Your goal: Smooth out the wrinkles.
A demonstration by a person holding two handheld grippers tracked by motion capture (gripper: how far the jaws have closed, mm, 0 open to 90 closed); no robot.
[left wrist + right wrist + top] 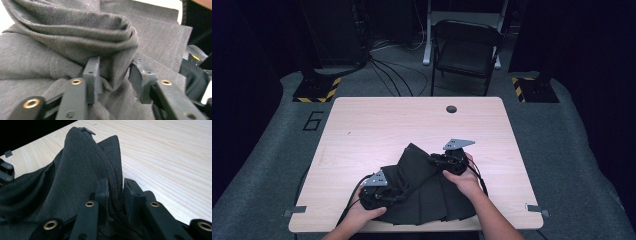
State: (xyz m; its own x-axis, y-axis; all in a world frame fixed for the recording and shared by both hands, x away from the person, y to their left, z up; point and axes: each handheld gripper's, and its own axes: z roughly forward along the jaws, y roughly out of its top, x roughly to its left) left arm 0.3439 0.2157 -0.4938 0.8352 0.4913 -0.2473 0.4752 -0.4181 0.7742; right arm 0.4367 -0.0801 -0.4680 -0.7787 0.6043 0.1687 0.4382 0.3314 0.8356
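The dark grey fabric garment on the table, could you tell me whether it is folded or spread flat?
Folded: the dark grey fabric garment lies in overlapping layers on the light wooden table, one fold rising between the grippers.

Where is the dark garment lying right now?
In the high view, the dark garment lies on the table's near edge, between the left gripper and right gripper.

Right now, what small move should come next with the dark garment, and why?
Probably finish closing the right gripper on the dark garment: a fold sits between its narrow jaws, while the left gripper stands open around another fold.
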